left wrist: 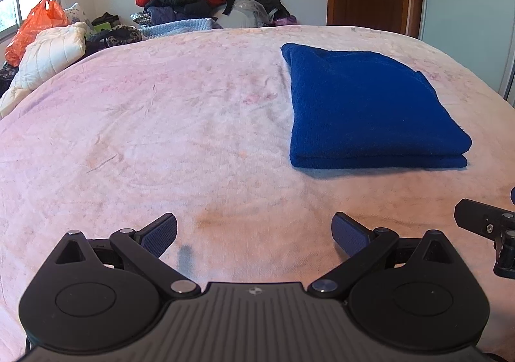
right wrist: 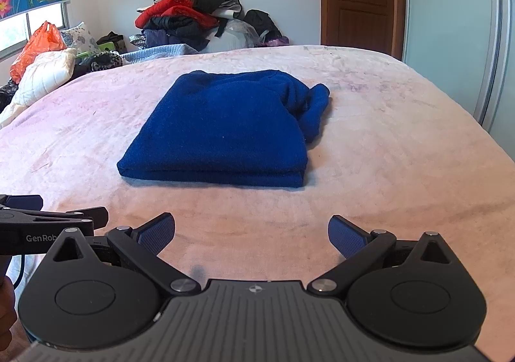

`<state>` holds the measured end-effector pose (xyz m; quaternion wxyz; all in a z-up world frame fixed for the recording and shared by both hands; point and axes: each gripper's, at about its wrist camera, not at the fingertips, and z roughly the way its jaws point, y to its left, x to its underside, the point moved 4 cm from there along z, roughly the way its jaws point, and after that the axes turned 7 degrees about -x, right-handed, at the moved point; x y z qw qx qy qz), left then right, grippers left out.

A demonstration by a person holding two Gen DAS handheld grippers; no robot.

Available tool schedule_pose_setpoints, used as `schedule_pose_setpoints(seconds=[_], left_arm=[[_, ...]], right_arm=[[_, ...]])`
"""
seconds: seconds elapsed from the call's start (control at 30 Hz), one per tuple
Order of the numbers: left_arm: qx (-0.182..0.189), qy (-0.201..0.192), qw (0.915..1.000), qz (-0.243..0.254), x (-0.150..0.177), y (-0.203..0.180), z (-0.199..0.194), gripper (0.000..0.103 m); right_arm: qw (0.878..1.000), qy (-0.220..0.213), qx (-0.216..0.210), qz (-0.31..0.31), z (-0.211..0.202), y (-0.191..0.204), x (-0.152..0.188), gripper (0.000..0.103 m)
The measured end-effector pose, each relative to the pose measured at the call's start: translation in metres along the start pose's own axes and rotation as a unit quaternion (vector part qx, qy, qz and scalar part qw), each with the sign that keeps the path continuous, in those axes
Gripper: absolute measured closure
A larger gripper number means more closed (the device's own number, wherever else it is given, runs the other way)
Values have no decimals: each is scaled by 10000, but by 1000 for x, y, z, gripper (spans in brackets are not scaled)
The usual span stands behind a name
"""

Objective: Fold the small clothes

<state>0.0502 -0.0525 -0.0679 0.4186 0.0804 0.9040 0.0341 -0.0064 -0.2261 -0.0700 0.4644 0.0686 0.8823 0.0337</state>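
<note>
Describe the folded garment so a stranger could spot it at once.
A pink bed fills the room. On it lies a single blue garment, folded into a flat rectangle. Unlike the clothes pile against the far wall, it is neat, deep blue and alone.

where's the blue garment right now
The folded blue garment lies flat on the pink bedspread, ahead of both open tongs: centre in the right wrist view, right of centre in the left wrist view, touching neither.
</note>
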Motion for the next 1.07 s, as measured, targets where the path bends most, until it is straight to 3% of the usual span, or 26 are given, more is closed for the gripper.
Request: schedule_pose_setpoints(seconds=[0.73,1.07], left_arm=[[-21,-19,10000,24,0,1,-3,0],[-47,-217,9997,83,-2,2,-8,0]], right_arm=[[10000,19,-25,20,-1,2,3,0],[9999,3,-64,98,0,-2,3,0]])
